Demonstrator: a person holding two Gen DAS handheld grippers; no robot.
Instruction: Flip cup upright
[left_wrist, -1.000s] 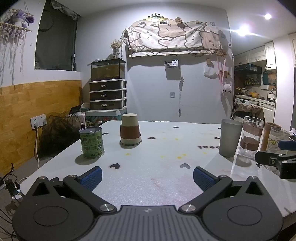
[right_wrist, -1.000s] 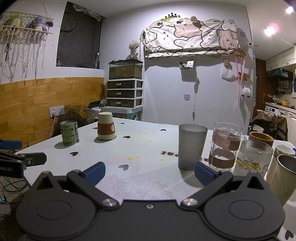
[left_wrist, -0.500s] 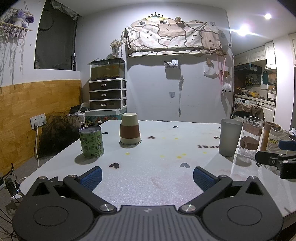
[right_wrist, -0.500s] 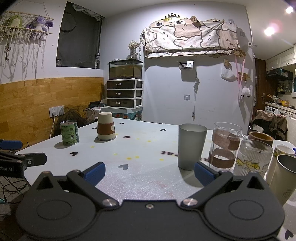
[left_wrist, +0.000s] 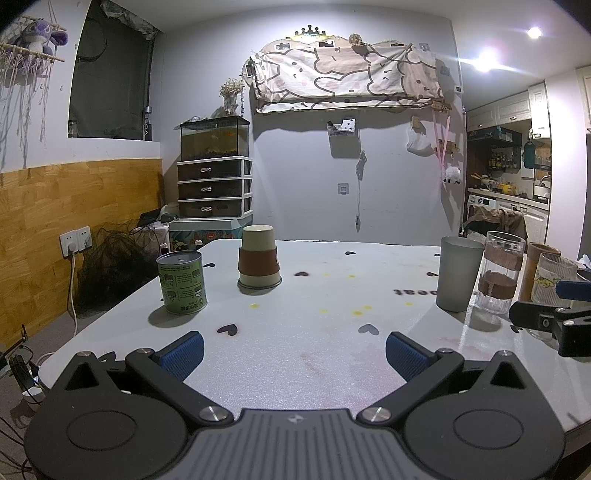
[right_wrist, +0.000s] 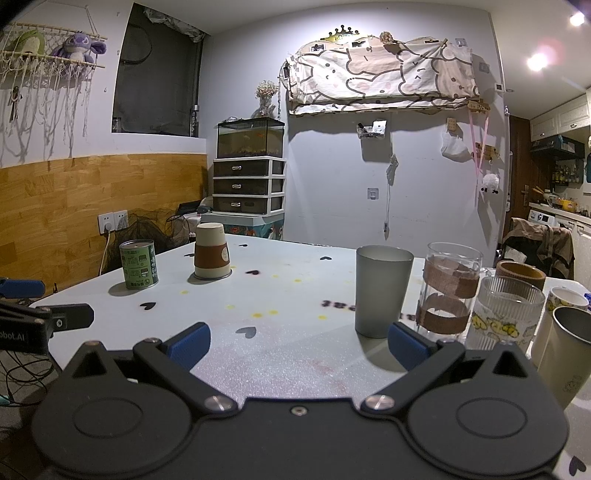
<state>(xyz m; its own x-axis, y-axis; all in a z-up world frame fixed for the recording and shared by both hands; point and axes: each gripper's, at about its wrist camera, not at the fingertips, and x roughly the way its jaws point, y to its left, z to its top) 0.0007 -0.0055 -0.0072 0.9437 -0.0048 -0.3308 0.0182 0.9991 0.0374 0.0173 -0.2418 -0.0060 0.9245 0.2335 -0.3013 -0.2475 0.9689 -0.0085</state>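
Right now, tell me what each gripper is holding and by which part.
Nothing is held. The left gripper and right gripper both have open, empty jaws; the upside-down paper cup stands untouched.

The paper cup (left_wrist: 258, 256), beige with a brown sleeve, stands mouth-down on the bench (left_wrist: 314, 332), well beyond the left jaws and far left of the right jaws.

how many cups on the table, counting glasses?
7. An upside-down paper cup stands far left beside the green can. At right: grey tumbler, banded glass, ribbed glass, brown cup, white mug, steel cup. More may be out of frame.
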